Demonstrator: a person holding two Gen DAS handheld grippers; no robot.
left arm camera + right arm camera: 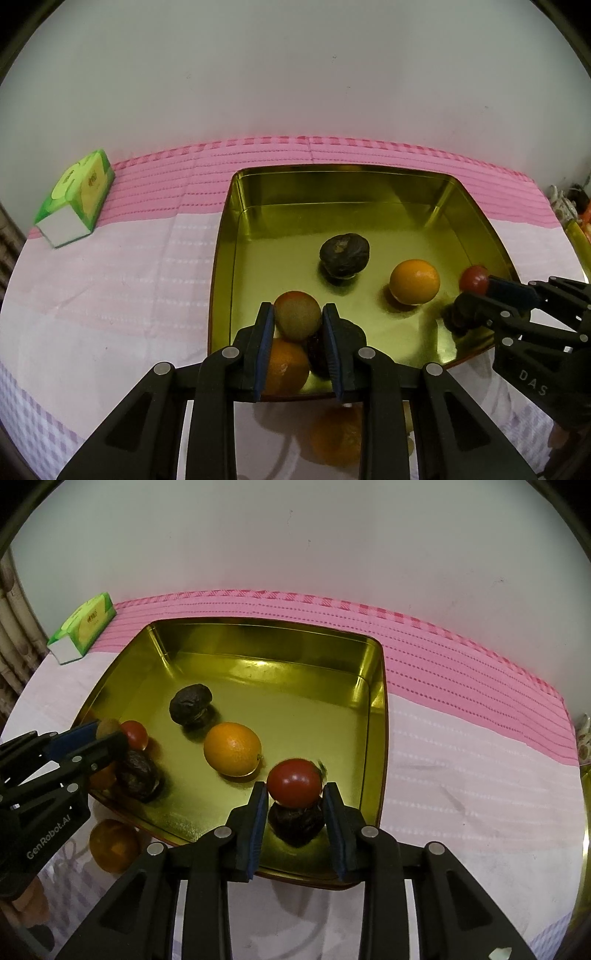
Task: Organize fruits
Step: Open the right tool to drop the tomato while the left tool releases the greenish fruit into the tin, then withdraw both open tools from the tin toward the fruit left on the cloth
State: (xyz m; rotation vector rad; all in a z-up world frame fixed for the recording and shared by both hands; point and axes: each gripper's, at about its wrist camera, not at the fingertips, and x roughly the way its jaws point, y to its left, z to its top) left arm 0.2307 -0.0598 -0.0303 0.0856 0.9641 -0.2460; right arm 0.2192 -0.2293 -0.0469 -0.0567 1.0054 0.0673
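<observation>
We see a shallow gold tray [373, 657] on a bench under a pink and white cloth [461, 738], and the fruits lie mostly along its near side; our left gripper [298, 319] has its jaws closed against a small round fruit [297, 314], greenish yellow with a red blush, held just above an orange [286, 365] and a dark wrinkled fruit [138, 775] in the near left corner; our right gripper [294, 797] shows a smooth red tomato [294, 782] between its jaws, over another dark wrinkled fruit [295, 823], though we cannot tell whether the pads actually touch it; a third dark fruit [344, 255] sits mid-tray, squat and slightly flattened, and an orange fruit [232, 754] beside it is a little oval, its long axis running left to right; a second red tomato [135, 734] sits near the left jaws; one more orange [113, 845] lies on the cloth outside the near rim; a green tissue pack [75, 197] stands well apart at the far left.
</observation>
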